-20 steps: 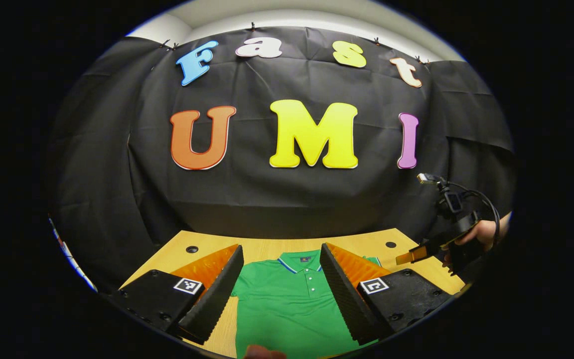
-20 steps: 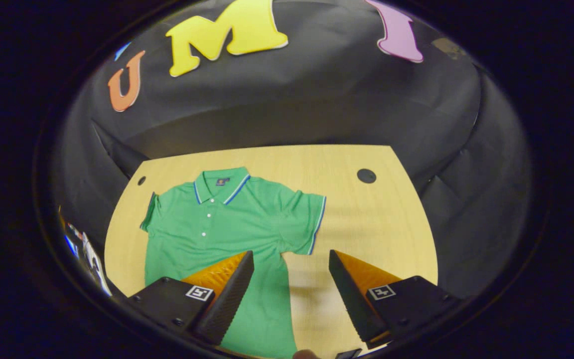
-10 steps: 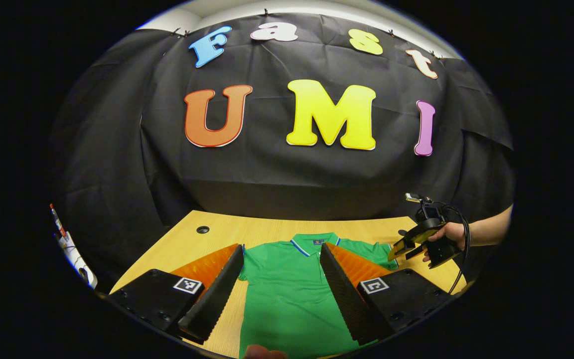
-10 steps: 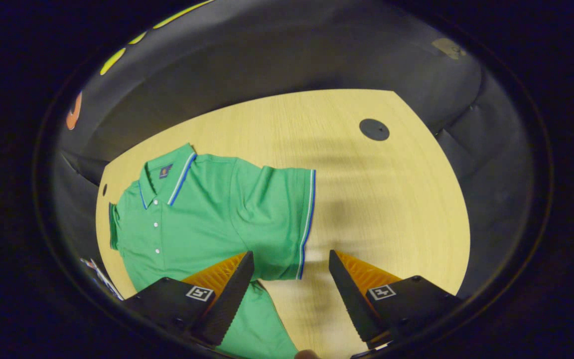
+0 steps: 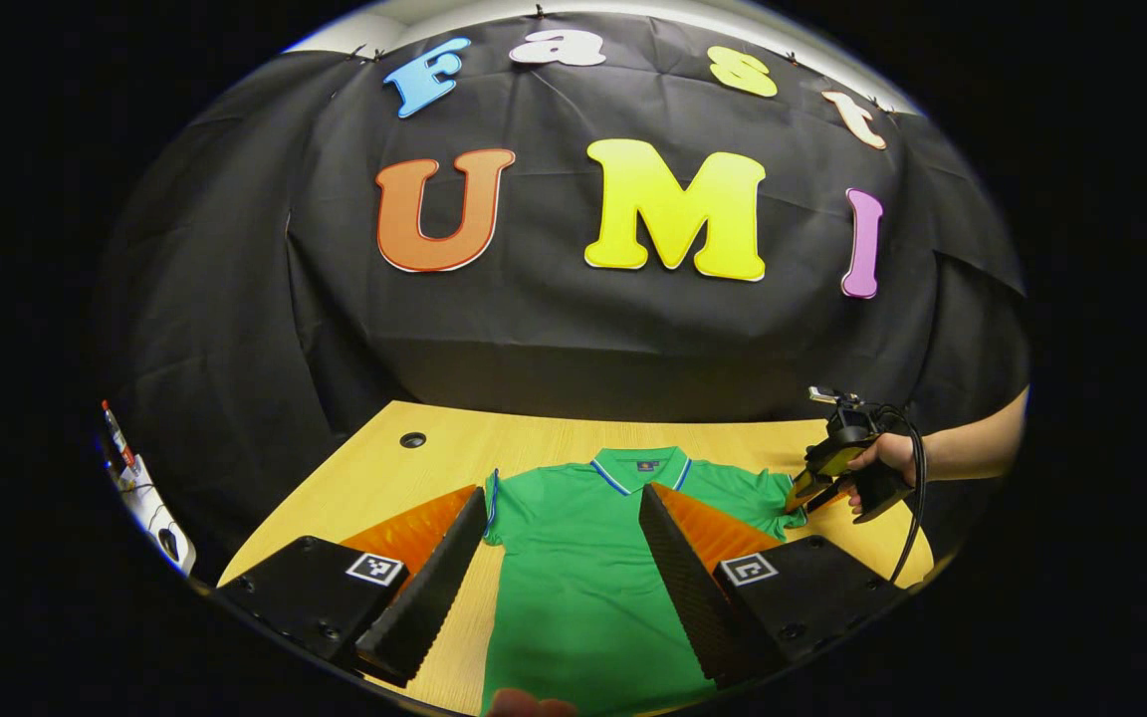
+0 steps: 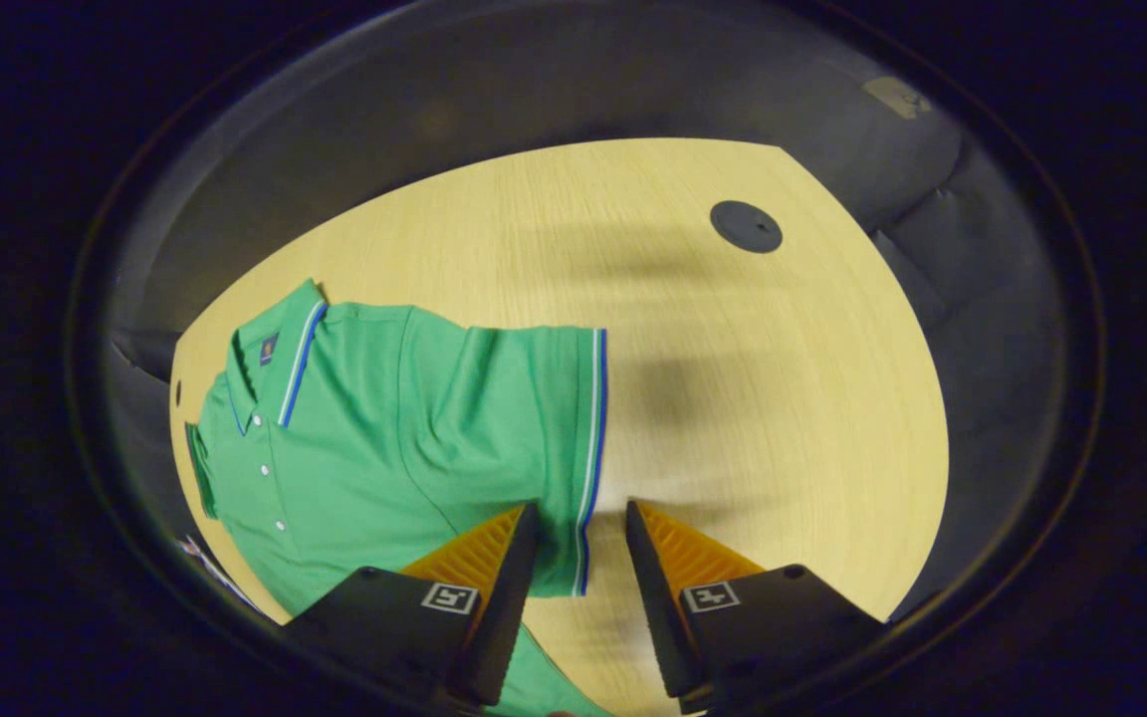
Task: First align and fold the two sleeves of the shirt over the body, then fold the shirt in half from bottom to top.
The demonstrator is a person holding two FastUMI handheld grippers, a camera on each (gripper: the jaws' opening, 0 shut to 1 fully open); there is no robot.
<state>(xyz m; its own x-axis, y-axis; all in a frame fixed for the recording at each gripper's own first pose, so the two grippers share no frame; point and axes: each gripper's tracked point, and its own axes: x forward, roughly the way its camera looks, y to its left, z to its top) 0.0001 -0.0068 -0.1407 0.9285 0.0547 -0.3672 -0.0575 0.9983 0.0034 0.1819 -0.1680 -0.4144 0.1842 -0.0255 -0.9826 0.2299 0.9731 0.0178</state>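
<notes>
A green short-sleeved polo shirt with blue-and-white trim (image 5: 583,558) lies flat and face up on the pale wooden counter (image 6: 753,398), collar toward the black cloth wall and buttons showing. Both sleeves are spread out to the sides, so by my reckoning no fold has been made yet.

The right gripper (image 6: 578,543) is down at the shirt's right sleeve (image 6: 544,428), with its fingers straddling the striped cuff (image 6: 590,468), one over the green cloth and one over bare wood. They stand a little apart with the hem in the gap between them, not pressed together; I would say they are placed to pinch that edge so the sleeve can be carried over the body. In the left gripper view the same tool shows farther off, held in a person's hand (image 5: 877,460) at the sleeve's end.

The left gripper (image 5: 564,573) hangs above the near part of the shirt, fingers wide apart and holding nothing, likely waiting for its turn at the other sleeve (image 5: 494,498).
</notes>
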